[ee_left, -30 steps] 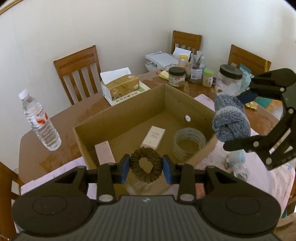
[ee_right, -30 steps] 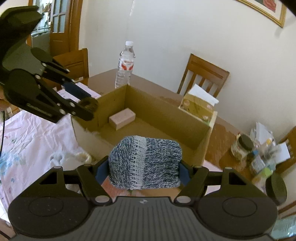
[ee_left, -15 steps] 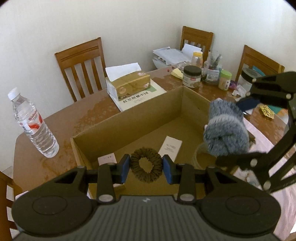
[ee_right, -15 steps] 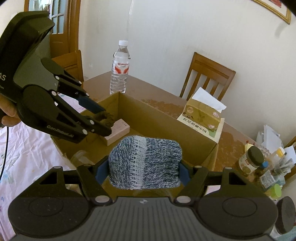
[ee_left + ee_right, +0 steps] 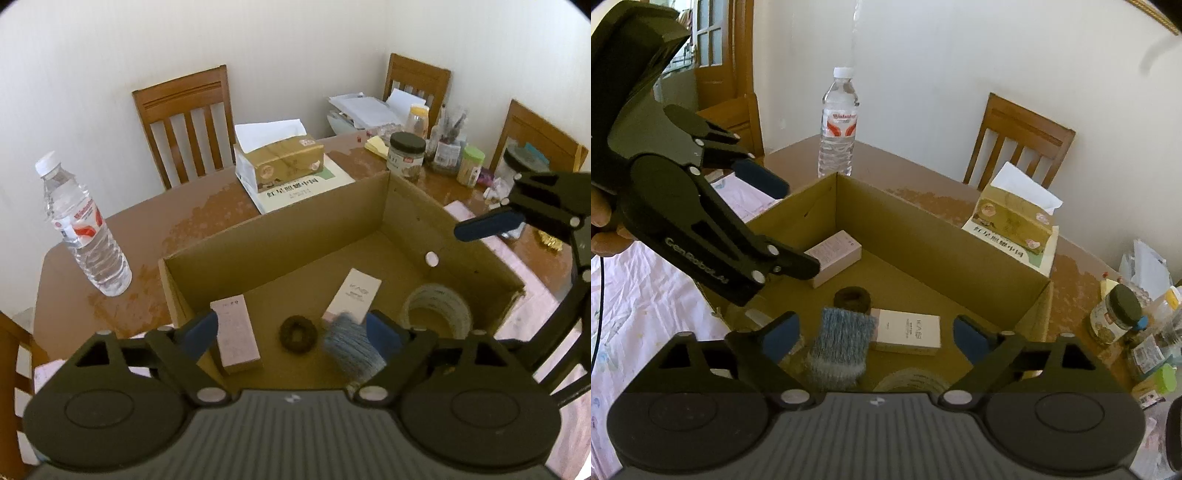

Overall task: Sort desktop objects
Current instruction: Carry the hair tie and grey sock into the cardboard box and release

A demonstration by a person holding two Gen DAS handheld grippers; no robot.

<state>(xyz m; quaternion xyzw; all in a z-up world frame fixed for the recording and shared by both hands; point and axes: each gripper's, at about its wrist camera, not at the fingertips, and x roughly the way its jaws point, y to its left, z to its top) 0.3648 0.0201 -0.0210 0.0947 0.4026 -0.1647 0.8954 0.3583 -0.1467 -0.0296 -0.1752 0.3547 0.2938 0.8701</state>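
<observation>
An open cardboard box (image 5: 277, 225) lies under both grippers. My left gripper (image 5: 291, 334) hangs over its near side with jaws opening and nothing between the pads. The dark scrunchie (image 5: 298, 334) lies on the box floor below it. My right gripper (image 5: 877, 339) is also opening. The grey-blue knitted piece (image 5: 842, 343) sits blurred under it, clear of both pads, and shows beside the scrunchie as the knitted piece (image 5: 351, 350). A pink box (image 5: 234, 338), a white box (image 5: 354, 295) and a tape roll (image 5: 437, 314) also lie in the carton. The left gripper (image 5: 781, 221) shows in the right wrist view.
A water bottle (image 5: 86, 229) stands left of the carton. Behind the carton are a tissue box (image 5: 280, 162) on a booklet, and jars (image 5: 406, 155) with papers at the far right. Wooden chairs ring the table. A pink cloth (image 5: 646, 295) covers the near side. A hand (image 5: 602, 221) holds the left gripper.
Both grippers have opened over the carton. The scrunchie has dropped from the left gripper to the box floor. The knitted piece has left the right gripper and gone down into the box.
</observation>
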